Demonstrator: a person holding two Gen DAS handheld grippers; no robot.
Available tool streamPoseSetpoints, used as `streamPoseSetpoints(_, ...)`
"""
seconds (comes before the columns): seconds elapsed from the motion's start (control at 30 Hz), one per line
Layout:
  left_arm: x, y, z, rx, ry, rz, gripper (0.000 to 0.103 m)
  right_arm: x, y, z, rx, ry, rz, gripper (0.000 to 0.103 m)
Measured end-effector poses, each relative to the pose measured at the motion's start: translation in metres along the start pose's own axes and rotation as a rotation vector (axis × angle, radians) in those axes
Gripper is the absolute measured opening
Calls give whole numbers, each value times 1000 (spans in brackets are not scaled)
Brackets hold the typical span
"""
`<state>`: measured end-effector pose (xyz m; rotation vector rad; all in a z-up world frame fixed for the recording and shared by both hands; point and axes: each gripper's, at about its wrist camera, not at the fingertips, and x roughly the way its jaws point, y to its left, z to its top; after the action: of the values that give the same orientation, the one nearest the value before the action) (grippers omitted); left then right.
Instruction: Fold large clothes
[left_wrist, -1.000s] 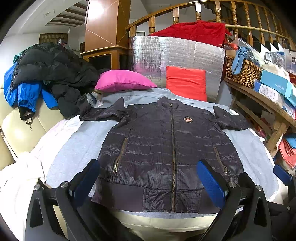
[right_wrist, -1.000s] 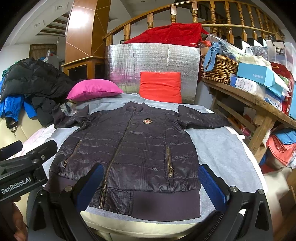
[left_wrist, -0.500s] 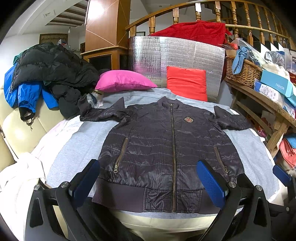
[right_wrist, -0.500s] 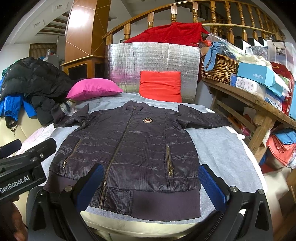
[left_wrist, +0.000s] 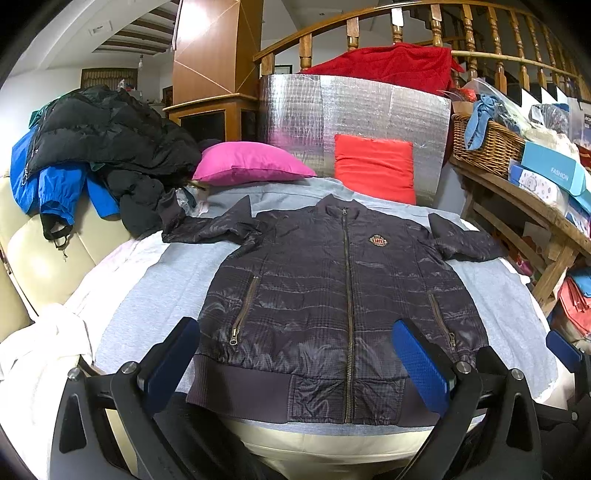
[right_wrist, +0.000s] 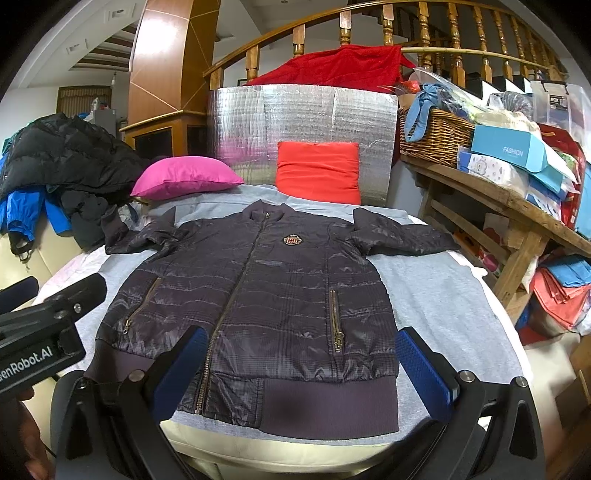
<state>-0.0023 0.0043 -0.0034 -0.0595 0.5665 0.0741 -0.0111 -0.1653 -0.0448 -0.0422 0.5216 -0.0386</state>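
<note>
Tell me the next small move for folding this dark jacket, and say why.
Probably bring the open left gripper to the dark quilted zip-up jacket's left sleeve to fold it inward. The jacket lies flat, zipped, sleeves spread on the grey sheet; the open right gripper holds nothing either.

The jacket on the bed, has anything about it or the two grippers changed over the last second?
Nothing visibly changed. The dark jacket lies flat and zipped on the grey sheet, sleeves spread out. The left gripper and right gripper hover open near the hem, holding nothing.
</note>
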Motion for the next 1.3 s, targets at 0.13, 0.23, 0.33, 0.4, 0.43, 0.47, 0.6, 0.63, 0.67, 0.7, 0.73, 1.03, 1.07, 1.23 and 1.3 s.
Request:
streamPoseSetpoints(0.13, 0, 0, 0, 2, 0, -1, 103, 0, 0, 1, 0, -2, 0, 103)
streamPoseSetpoints(0.23, 0, 1, 0, 4, 1, 0, 103, 0, 0, 0, -1, -1, 0, 103)
streamPoseSetpoints(0.33, 0, 1, 0, 3, 1, 0, 103, 0, 0, 1, -1, 0, 0, 103)
streamPoseSetpoints(0.4, 0, 1, 0, 3, 3, 0, 103, 1, 0, 1, -4, 1, -1, 103)
streamPoseSetpoints(0.43, 0, 1, 0, 3, 4, 0, 103, 1, 0, 1, -3, 2, -1, 103)
streamPoseSetpoints(0.47, 0, 1, 0, 3, 3, 0, 103, 1, 0, 1, -3, 3, 0, 103)
streamPoseSetpoints(0.6, 1, 1, 1, 3, 2, 2, 103, 1, 0, 3, -6, 4, 1, 103)
streamPoseSetpoints(0.63, 1, 1, 1, 4, 2, 3, 103, 2, 1, 2, -7, 4, 2, 103)
streamPoseSetpoints(0.67, 1, 1, 1, 4, 3, 2, 103, 3, 2, 2, -9, 4, 2, 103)
streamPoseSetpoints(0.7, 2, 0, 1, 5, 4, 2, 103, 3, 2, 2, -10, 6, 2, 103)
streamPoseSetpoints(0.73, 2, 0, 1, 6, 4, 3, 103, 4, 3, 2, -10, 6, 3, 103)
streamPoseSetpoints(1.03, 3, 0, 1, 7, 7, 2, 103, 5, 3, 1, -8, 7, 0, 103)
streamPoseSetpoints(1.07, 3, 0, 1, 7, 8, 2, 103, 5, 3, 1, -8, 7, 0, 103)
streamPoseSetpoints(1.23, 4, 2, 1, 7, 6, 2, 103, 7, 2, 0, -7, 13, 0, 103)
streamPoseSetpoints(1.3, 5, 2, 0, 1, 5, 6, 103, 7, 1, -1, -8, 11, 1, 103)
